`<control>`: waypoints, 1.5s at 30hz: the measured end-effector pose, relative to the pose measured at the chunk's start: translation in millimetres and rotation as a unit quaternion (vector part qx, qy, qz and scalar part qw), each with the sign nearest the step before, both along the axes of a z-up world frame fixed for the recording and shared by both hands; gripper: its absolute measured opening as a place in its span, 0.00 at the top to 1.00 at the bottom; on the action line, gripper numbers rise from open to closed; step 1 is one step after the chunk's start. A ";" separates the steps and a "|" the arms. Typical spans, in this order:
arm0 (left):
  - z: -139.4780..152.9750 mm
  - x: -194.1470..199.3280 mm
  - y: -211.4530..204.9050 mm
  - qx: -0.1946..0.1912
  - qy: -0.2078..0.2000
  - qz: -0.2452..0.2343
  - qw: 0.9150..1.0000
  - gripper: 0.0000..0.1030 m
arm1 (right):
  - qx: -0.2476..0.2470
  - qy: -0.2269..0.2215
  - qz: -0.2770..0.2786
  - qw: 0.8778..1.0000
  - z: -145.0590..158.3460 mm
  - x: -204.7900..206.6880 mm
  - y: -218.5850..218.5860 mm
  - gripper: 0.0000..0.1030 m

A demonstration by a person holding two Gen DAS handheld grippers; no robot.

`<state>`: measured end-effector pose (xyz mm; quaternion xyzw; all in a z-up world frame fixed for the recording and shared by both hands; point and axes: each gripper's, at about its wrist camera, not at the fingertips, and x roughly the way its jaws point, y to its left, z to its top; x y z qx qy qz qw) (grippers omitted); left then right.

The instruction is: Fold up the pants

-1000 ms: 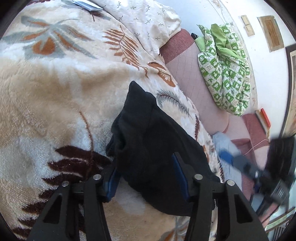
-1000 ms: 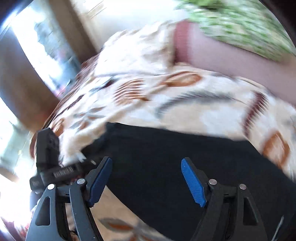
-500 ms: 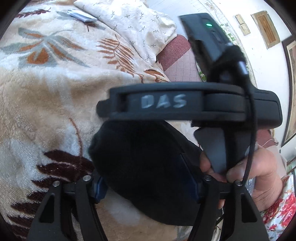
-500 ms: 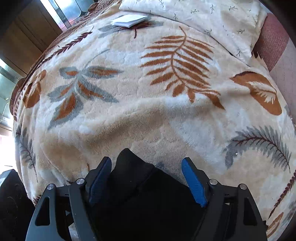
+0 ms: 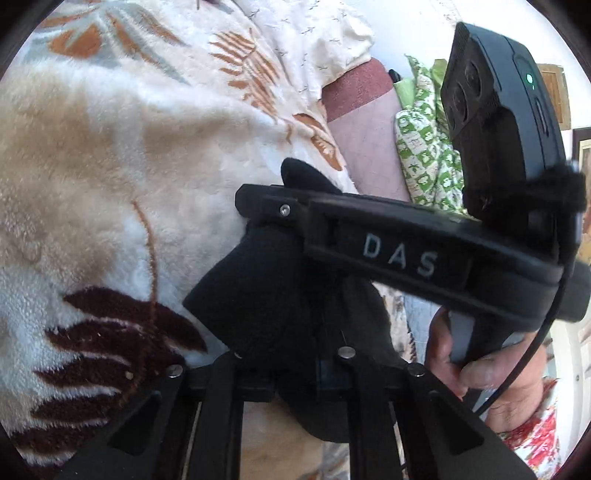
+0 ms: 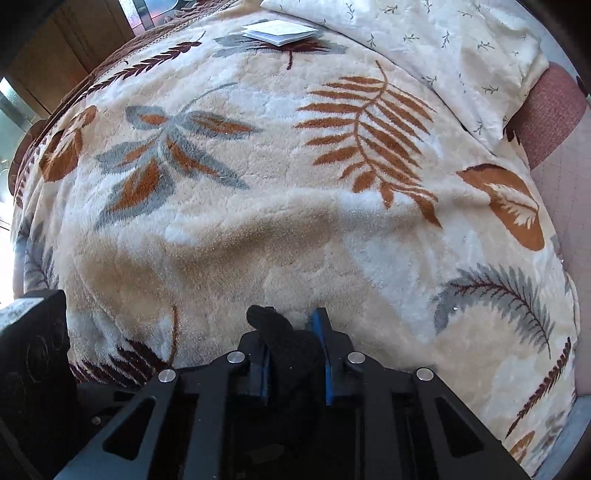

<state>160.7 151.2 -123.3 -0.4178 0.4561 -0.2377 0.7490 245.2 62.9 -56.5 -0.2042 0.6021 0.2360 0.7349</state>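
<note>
Pinching the black pants (image 5: 266,291) at six o'clock on the bed blanket (image 6: 258,221), both the left tongs (image 5: 295,373) and right tongs (image 6: 295,354) are clamped shut on cloth, ready, I think, to lift and fold it over.

Only one readable text: the letters "DAS", pale handwritten-looking capitals, on the black body of the right gripper (image 5: 258,206), seen side-on in the left wrist view. A small green light (image 5: 529,78) glows on the dark camera unit (image 5: 498,122) mounted on top of that gripper; it's a plain dot, no symbol. In the right wrist view, folded white papers (image 6: 279,32) lie on the blanket (image 6: 258,184); any print there is too small to read.
</note>
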 end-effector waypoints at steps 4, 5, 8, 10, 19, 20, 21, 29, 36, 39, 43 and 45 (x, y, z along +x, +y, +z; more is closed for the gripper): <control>12.4 -10.0 -2.5 -0.010 -0.014 -0.014 1.000 0.87 | 0.008 -0.024 0.003 1.000 19.1 -13.4 -5.9 0.79; 15.7 -11.6 -3.2 -0.015 -0.015 -0.016 1.000 0.87 | 0.010 -0.031 0.004 0.999 24.2 -16.6 -7.2 0.79; 29.0 -15.4 -11.9 -0.005 -0.027 -0.021 0.999 0.88 | 0.017 -0.052 0.004 0.999 40.3 -28.2 -12.6 0.79; 39.9 -19.0 -19.3 0.002 -0.033 -0.025 0.999 0.87 | 0.032 -0.061 -0.006 0.998 51.2 -30.3 -19.2 0.79; 62.6 -14.5 -87.7 0.026 -0.032 -0.069 0.997 0.87 | 0.124 -0.088 -0.093 0.984 81.7 -50.9 -107.0 0.79; 64.0 -13.1 -99.2 0.031 -0.032 -0.078 0.996 0.87 | 0.136 -0.090 -0.108 0.981 82.1 -54.4 -122.8 0.79; 64.1 -13.4 -112.4 0.037 -0.030 -0.088 0.995 0.87 | 0.144 -0.091 -0.120 0.978 81.5 -57.3 -136.1 0.79; 48.5 -24.3 -204.3 0.080 -0.009 -0.144 0.986 0.68 | 0.207 -0.105 -0.252 0.940 52.8 -92.3 -264.6 0.48; 56.4 -65.7 -209.0 0.082 -0.013 -0.204 0.975 0.54 | 0.222 -0.158 -0.431 0.860 38.8 -148.1 -374.4 0.30; 63.1 -82.7 -190.1 0.101 -0.028 -0.186 0.977 0.49 | 0.241 -0.209 -0.455 0.832 56.8 -177.4 -391.7 0.29; 66.1 -95.3 -160.9 0.137 -0.023 -0.144 0.980 0.48 | 0.325 -0.230 -0.412 0.819 73.3 -200.2 -372.9 0.29; 64.2 -92.8 -153.4 0.167 -0.020 -0.124 0.978 0.48 | 0.378 -0.203 -0.373 0.823 69.5 -197.2 -354.9 0.29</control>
